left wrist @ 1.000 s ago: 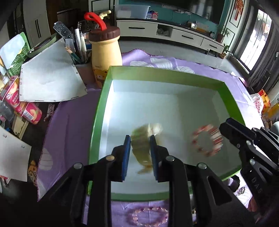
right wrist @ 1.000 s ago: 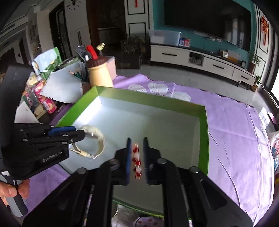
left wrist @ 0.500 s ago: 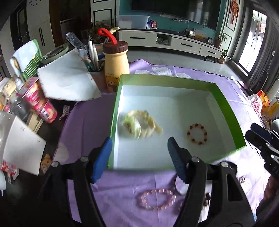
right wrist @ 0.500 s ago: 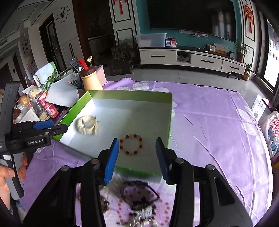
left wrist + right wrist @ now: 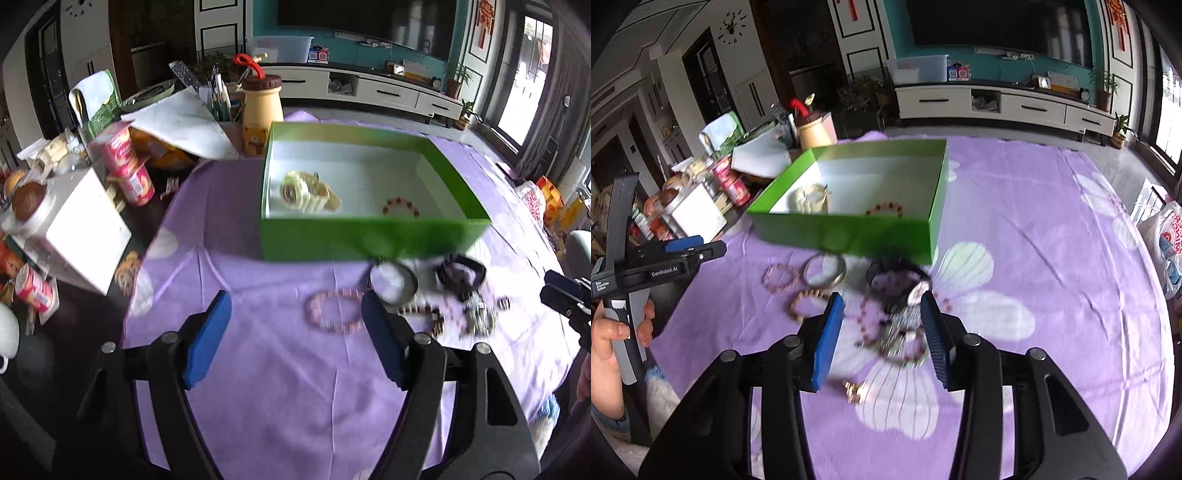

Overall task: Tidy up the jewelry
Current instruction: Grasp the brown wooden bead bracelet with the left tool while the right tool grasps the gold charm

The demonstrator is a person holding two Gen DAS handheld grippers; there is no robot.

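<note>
Jewelry pile (image 5: 897, 325) on purple cloth, both tools wide apart — L tool (image 5: 295, 339), R tool (image 5: 882, 336), nothing held

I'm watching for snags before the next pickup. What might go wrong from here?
The jewelry pile under the open right gripper looks tangled, so one grab may drag several pieces. The pink bead bracelet lies flat on soft purple cloth; the open left gripper may pinch fabric.

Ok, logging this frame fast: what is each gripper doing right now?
Left gripper: open, holding nothing, above the purple cloth.
Right gripper: open, holding nothing, over the jewelry pile.
</note>
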